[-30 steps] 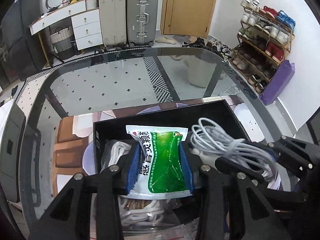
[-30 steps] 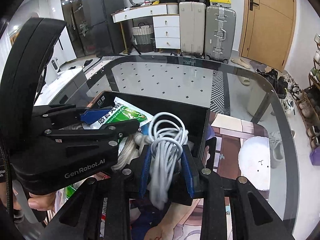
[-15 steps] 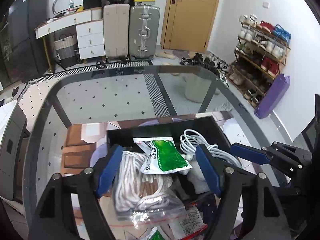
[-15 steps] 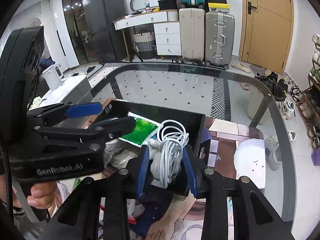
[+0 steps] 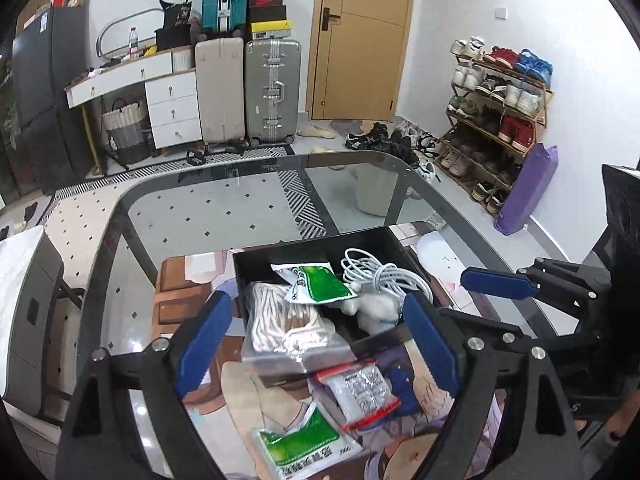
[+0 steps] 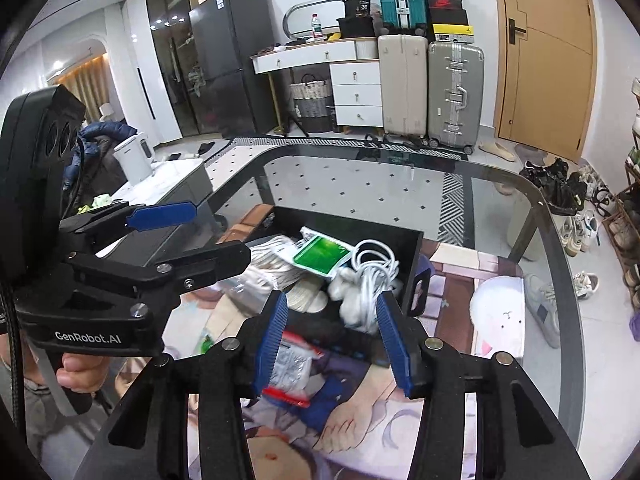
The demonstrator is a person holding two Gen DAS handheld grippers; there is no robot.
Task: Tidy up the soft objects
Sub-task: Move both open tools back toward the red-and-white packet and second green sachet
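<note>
A black box [image 5: 304, 246] [image 6: 412, 276] on the glass table holds a green packet [image 5: 320, 288] [image 6: 320, 256], a white coiled cable [image 5: 384, 276] [image 6: 374, 268], a bag of white rope [image 5: 288, 328] and white plush bits [image 5: 376, 312]. My left gripper [image 5: 320, 340] is open and empty above the box's near side. My right gripper [image 6: 332, 336] is open and empty, just short of the box. On the mat in front lie a second green packet [image 5: 304, 444] and a red-edged clear packet [image 5: 360, 394] [image 6: 288, 364].
A printed mat [image 5: 192, 272] [image 6: 472, 264] lies under the box on the glass table [image 5: 200, 208]. Each gripper shows in the other's view: the right one [image 5: 540, 288] and the left one [image 6: 152, 256]. Suitcases, drawers and a shoe rack stand beyond.
Both grippers opened and pulled back and up. The green packet and the cable, held a second ago, now lie in the box.
</note>
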